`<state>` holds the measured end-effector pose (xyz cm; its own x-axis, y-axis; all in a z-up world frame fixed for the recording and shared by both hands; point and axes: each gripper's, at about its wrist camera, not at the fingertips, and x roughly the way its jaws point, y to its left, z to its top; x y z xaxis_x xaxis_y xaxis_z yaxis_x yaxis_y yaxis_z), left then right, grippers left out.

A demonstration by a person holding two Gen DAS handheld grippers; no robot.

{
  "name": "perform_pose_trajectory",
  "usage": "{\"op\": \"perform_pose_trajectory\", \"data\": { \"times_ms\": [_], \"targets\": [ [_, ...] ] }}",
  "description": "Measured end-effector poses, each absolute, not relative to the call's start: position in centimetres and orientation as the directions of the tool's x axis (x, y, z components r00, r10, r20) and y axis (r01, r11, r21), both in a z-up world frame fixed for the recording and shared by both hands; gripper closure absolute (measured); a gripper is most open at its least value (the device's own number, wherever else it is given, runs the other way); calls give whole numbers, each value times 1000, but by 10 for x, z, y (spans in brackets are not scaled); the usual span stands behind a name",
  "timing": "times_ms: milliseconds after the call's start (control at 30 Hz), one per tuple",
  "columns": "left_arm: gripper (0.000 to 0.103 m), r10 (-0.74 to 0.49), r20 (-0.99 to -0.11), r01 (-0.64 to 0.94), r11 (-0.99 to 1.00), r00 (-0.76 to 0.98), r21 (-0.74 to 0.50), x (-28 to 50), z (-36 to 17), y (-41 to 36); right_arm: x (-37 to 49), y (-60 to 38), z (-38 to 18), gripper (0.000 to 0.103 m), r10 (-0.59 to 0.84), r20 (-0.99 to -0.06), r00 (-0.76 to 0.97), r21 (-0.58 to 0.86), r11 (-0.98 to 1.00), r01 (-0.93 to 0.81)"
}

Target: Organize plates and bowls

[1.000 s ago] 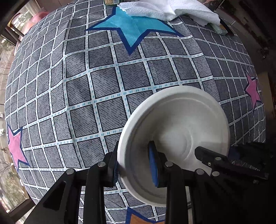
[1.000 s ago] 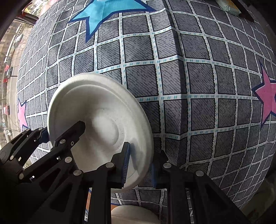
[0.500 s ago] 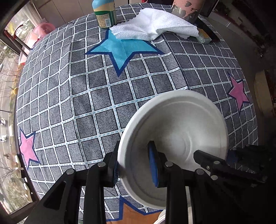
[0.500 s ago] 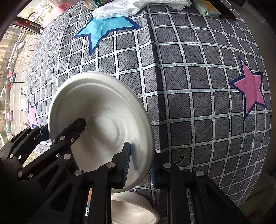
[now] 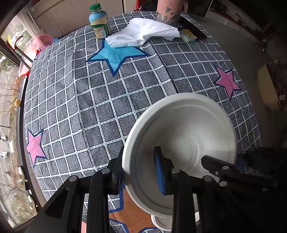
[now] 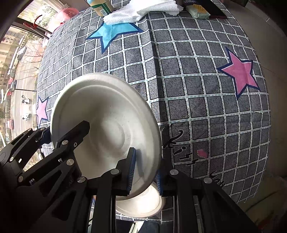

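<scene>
A white disposable plate (image 5: pixel 188 129) hangs tilted above the table, gripped on opposite rims by both grippers. My left gripper (image 5: pixel 139 172) is shut on its left rim, one blue pad inside the dish and one behind it. In the right wrist view the same plate (image 6: pixel 107 111) has my right gripper (image 6: pixel 145 173) shut on its right rim, with the left gripper (image 6: pixel 65 129) on the far side. Below the held plate, a second white plate (image 6: pixel 143 204) lies on the table near its front edge, partly hidden.
The round table wears a grey checked cloth (image 5: pixel 107 100) with blue and pink stars. At the far side stand a green-capped bottle (image 5: pixel 99 23), a crumpled white towel (image 5: pixel 143 32), a pink cylinder (image 5: pixel 168 10), a small yellow-green packet (image 5: pixel 187 35) and a dark flat item (image 5: pixel 192 29). Windows are on the left.
Both grippers have risen with the plate still gripped between them. The table looks farther away, and the bottle, the towel and the second plate below have come into view.
</scene>
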<state>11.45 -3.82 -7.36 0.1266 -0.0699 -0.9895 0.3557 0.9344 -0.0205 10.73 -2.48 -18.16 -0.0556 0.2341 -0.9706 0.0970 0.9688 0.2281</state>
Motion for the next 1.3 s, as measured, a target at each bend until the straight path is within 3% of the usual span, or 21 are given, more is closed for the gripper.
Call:
{"op": "perform_pose_trajectory", "data": {
  "times_ms": [900,967,1100,1167,1233,1300],
  "targets": [
    [71,-38,-999,489,872,1,-32,19,-104,-43,-15,-4,-206,81,218,-966,-135,197,968,156],
    [68,-33,-999,492,870,-7,-32,15,-107,-41,-21,-1,-209,81,204,-969,-138,184,972,145],
    [38,-16,-1000,491,871,16,-6,11,-105,-33,-28,6,-213,80,170,-975,-146,152,981,123],
    [35,-3,-999,485,875,36,15,10,-101,-27,-32,7,-214,72,158,-977,-144,140,982,124],
    [22,-3,-999,462,887,32,12,12,-100,-19,-43,0,-209,42,128,-983,-130,110,984,138],
    [20,-10,-1000,433,901,25,2,13,-98,-12,-45,-6,-208,33,139,-984,-112,121,980,160]
  ]
}}
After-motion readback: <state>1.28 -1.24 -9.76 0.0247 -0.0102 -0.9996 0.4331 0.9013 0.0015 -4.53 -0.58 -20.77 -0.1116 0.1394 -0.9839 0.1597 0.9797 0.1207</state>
